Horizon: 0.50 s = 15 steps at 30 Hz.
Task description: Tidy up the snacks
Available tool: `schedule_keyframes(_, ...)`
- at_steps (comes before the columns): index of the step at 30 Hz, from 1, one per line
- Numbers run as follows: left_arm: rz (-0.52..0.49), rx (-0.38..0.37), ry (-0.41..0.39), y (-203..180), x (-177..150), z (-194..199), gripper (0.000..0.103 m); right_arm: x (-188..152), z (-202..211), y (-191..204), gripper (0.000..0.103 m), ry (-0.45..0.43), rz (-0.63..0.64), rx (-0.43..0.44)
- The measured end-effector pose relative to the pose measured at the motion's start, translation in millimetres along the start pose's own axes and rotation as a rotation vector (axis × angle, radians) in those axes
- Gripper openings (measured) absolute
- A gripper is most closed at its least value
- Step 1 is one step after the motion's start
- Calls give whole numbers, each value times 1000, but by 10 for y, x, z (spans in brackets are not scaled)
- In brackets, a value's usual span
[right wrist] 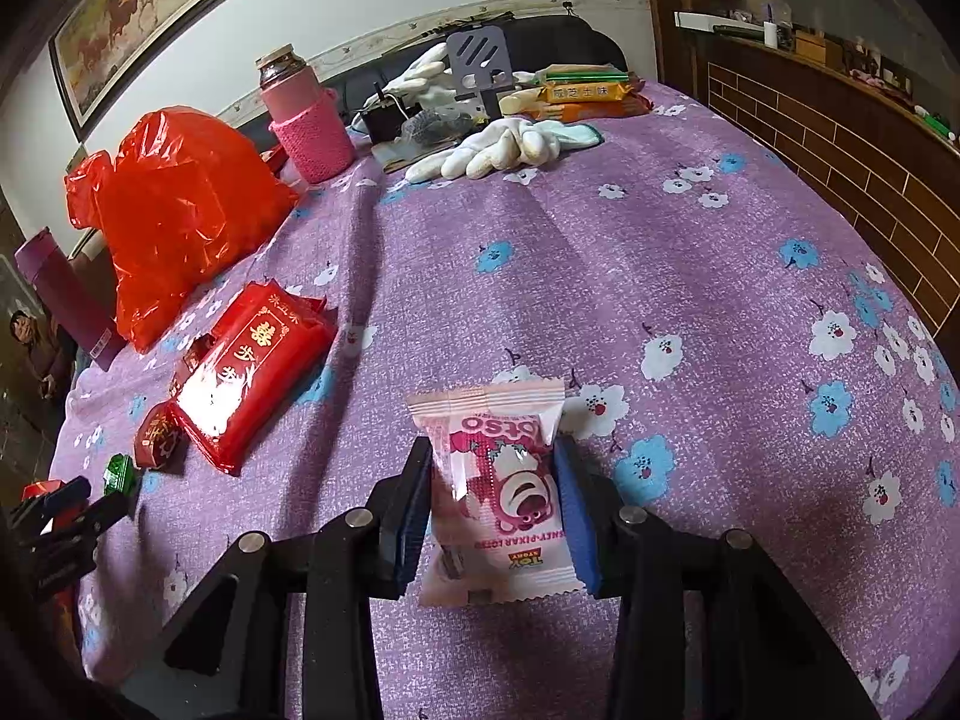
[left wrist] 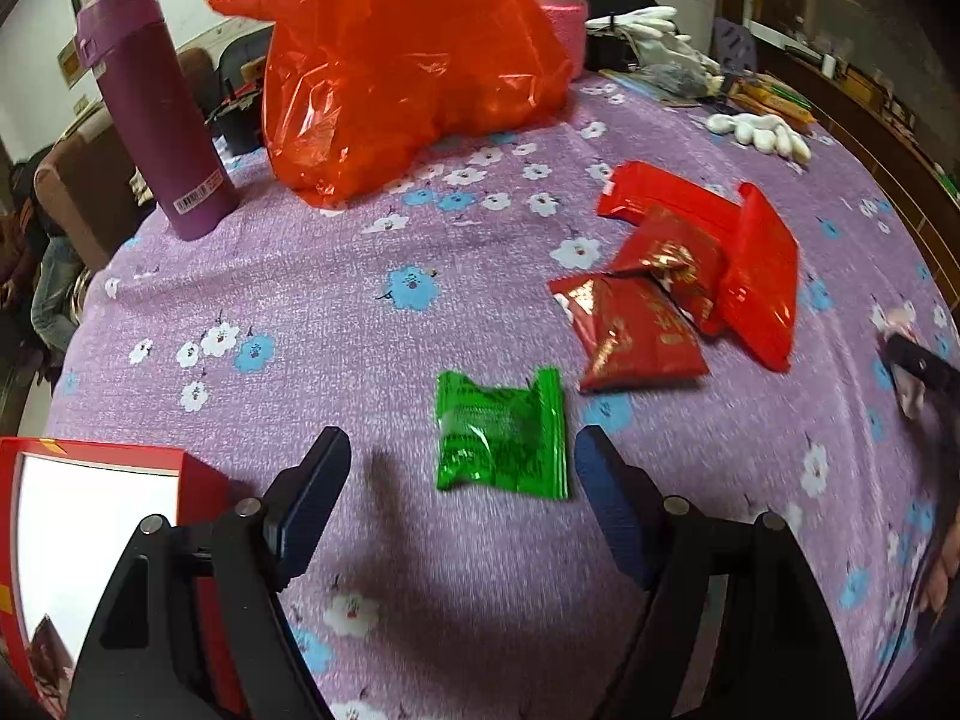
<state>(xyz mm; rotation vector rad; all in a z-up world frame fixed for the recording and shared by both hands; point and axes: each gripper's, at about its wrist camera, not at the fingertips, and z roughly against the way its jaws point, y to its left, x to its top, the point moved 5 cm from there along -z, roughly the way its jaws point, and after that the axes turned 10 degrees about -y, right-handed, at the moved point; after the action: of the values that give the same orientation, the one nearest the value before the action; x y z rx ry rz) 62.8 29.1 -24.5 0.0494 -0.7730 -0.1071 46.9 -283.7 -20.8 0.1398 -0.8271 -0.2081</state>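
Observation:
My left gripper (left wrist: 462,450) is open and empty, just above the purple floral tablecloth (left wrist: 360,300). A green snack packet (left wrist: 501,435) lies flat on the cloth between and just beyond its fingertips. Several red snack packets (left wrist: 690,276) lie in a loose pile to the right of it. My right gripper (right wrist: 495,456) is shut on a pink Lotso snack packet (right wrist: 498,492), held upright above the cloth. In the right wrist view the red packets (right wrist: 252,366) lie to the left, with the green packet (right wrist: 120,474) and the left gripper (right wrist: 66,510) at the far left.
A red box (left wrist: 90,540) with a white inside stands at the lower left. An orange plastic bag (left wrist: 396,66), a purple flask (left wrist: 156,114) and a pink bottle (right wrist: 306,120) stand at the back. White gloves (right wrist: 498,147) and biscuit packs (right wrist: 582,96) lie far right.

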Motion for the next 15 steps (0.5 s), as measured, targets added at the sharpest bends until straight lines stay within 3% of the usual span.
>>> schedule_keyframes(9, 10, 21, -31, 33, 2, -71, 77, -7, -6, 23, 43, -6, 26, -14)
schedule_keyframes(15, 3, 14, -83, -23, -19, -20, 59, -2, -8, 20, 43, -6, 27, -13)
